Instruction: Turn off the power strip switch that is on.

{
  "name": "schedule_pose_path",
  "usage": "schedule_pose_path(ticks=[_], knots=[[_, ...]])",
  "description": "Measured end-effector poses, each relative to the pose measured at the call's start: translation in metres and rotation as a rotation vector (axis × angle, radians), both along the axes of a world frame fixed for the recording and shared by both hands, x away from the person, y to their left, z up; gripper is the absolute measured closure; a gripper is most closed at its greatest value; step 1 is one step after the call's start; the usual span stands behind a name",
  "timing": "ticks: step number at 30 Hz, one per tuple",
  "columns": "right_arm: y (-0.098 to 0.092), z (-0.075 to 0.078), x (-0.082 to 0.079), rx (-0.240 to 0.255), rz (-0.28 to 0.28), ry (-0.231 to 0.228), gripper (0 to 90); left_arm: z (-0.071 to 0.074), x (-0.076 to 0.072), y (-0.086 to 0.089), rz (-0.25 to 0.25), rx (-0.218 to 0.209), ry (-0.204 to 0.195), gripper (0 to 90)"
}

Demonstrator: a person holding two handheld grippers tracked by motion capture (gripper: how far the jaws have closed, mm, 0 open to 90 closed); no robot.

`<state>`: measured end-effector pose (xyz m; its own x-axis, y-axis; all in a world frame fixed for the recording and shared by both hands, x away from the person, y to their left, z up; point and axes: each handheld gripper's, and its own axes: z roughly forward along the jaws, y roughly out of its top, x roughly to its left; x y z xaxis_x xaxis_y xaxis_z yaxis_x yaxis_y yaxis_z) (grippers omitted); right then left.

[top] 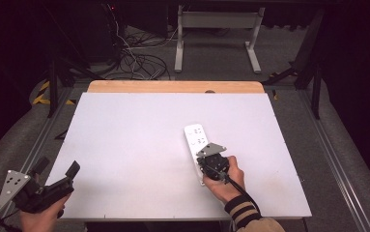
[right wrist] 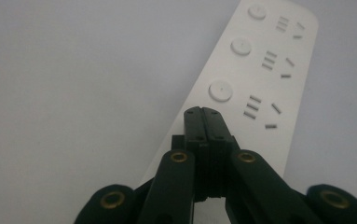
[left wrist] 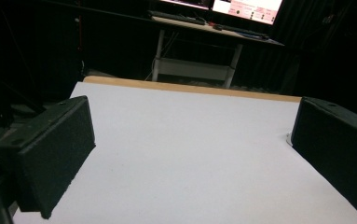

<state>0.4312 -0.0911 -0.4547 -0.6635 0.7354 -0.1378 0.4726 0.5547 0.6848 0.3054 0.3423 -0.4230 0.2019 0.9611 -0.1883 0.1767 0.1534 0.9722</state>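
At the near left corner of the table (top: 124, 145), the person's left hand (top: 40, 217) is holding the left gripper (top: 57, 173) just off the edge of the white surface, its jaws standing wide apart with nothing between them; in the left gripper view the two black pads (left wrist: 50, 149) are framing bare white tabletop. Further right, the right hand (top: 226, 181), with a striped cuff at the wrist, is holding the right gripper (right wrist: 203, 114) down over a white power strip (top: 197, 140). In the right gripper view its jaws are pressing flat against each other, closed on nothing, with their tips sitting over the strip's near part just short of the nearest round button (right wrist: 220, 91). The strip is lying flat on the table right of centre, running away from the person, with three round buttons and socket slots along it. Beyond the table's wooden far edge (top: 173, 87), cables (top: 134, 58) are lying on the floor beside a white desk frame (top: 216, 34).
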Motion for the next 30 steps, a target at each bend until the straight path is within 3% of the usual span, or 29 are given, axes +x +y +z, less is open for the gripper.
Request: schedule_pose_path(ticks=[15, 19, 20, 21, 22, 25, 28, 30], knots=[[-0.001, 0.0, -0.001, 0.003, -0.01, -0.019, 90.0, 0.0, 0.003, -0.001, -0.01, -0.008, 0.009, 0.0], [-0.011, 0.016, -0.006, 0.112, -0.034, -0.137, 90.0, 0.001, 0.003, -0.001, -0.011, -0.015, 0.001, 0.1], [-0.011, 0.016, -0.006, 0.112, -0.034, -0.137, 90.0, 0.001, 0.003, -0.001, -0.011, -0.015, 0.001, 0.1], [-0.02, 0.026, -0.007, 0.173, -0.049, -0.173, 90.0, 0.0, 0.003, 0.0, -0.01, -0.013, 0.003, 0.0], [-0.025, 0.03, -0.007, 0.211, -0.058, -0.182, 90.0, 0.0, 0.004, -0.001, -0.009, -0.015, 0.005, 0.1], [-0.043, 0.04, -0.007, 0.299, -0.095, -0.216, 90.0, 0.001, 0.004, -0.002, -0.013, -0.018, 0.0, 0.0], [-0.056, 0.046, -0.008, 0.342, -0.111, -0.248, 90.0, 0.002, 0.007, -0.004, -0.015, -0.011, -0.008, 0.1], [-0.076, 0.053, -0.011, 0.403, -0.142, -0.295, 90.0, 0.003, 0.01, -0.006, -0.017, -0.01, -0.01, 0.1]])
